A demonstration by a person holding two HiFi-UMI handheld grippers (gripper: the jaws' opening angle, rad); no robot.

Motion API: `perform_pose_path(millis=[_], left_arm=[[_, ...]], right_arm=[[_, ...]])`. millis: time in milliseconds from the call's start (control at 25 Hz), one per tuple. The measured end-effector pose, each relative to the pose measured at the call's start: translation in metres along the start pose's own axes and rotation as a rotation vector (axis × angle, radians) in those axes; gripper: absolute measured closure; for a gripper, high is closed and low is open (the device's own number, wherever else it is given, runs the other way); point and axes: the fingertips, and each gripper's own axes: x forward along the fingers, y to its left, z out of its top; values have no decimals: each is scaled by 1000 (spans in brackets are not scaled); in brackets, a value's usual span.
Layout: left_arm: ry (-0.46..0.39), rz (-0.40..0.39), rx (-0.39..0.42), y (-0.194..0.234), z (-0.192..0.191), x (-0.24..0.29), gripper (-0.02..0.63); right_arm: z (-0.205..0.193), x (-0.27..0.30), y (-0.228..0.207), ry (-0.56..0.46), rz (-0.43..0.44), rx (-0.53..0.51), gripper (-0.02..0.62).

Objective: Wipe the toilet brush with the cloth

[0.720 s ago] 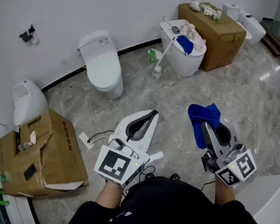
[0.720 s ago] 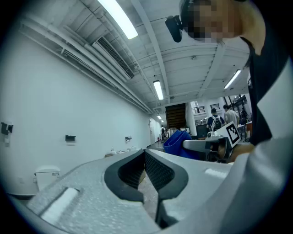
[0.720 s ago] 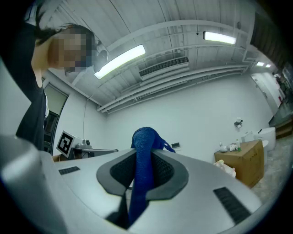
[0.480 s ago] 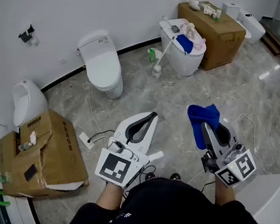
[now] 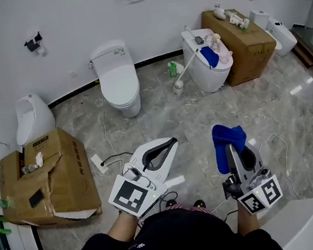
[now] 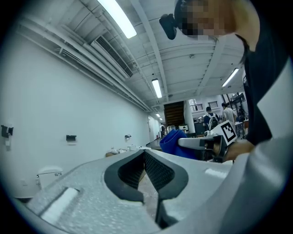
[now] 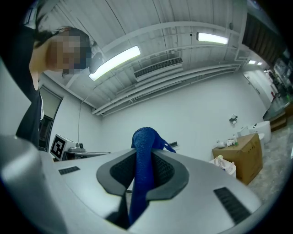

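A white toilet brush (image 5: 186,67) leans against a white toilet (image 5: 203,73) far across the floor, its head (image 5: 178,85) resting on the tiles. My right gripper (image 5: 229,147) is shut on a blue cloth (image 5: 229,134), which bunches above the jaws and also hangs down between them in the right gripper view (image 7: 143,167). My left gripper (image 5: 172,142) is held level beside it, shut with nothing in it; its pads meet in the left gripper view (image 6: 144,153). Both grippers are well short of the brush. A second blue cloth (image 5: 209,56) lies on that toilet.
A white toilet (image 5: 118,79) and a urinal (image 5: 32,117) stand by the back wall. A torn cardboard box (image 5: 51,174) lies at the left and another box (image 5: 239,43) at the back right. A green bottle (image 5: 171,67) and a power strip (image 5: 99,162) with cables sit on the marble floor.
The head view has shifted a little, so the far fixtures sit lower in the picture. Both grippers keep their places, and the right one still holds the cloth.
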Motion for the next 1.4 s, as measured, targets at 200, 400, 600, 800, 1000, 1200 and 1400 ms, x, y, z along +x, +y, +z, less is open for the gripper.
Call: perform_pose_path(millis=[200,400,600,800,1000,1200,1400], left_arm=[[-7,-6,-13,16,-7,-16,600],[-11,-21,-30,21,-15,-22,600],[-10,-19,-47,30,-21,-22,600],[-27,-8,-54,43,-22,-14,601],[-31,-4,-58,55,-20,7,601],[-30,2,-51,68,-19,41,601],[-25,4,-34,76,-22,70,601]], right_arm=[[-13,9,16,3,-12,1,531],[-20,10,22,27,-29,-6,531],[-21,21,21,36,-31,-6,531],[-20,38,12,10,-23,1,531],[-15,54,-9,-1,-16,5,531],[-12,72,-42,-13,-15,14,531],[-13,88,-70,-17,-5,17,531]])
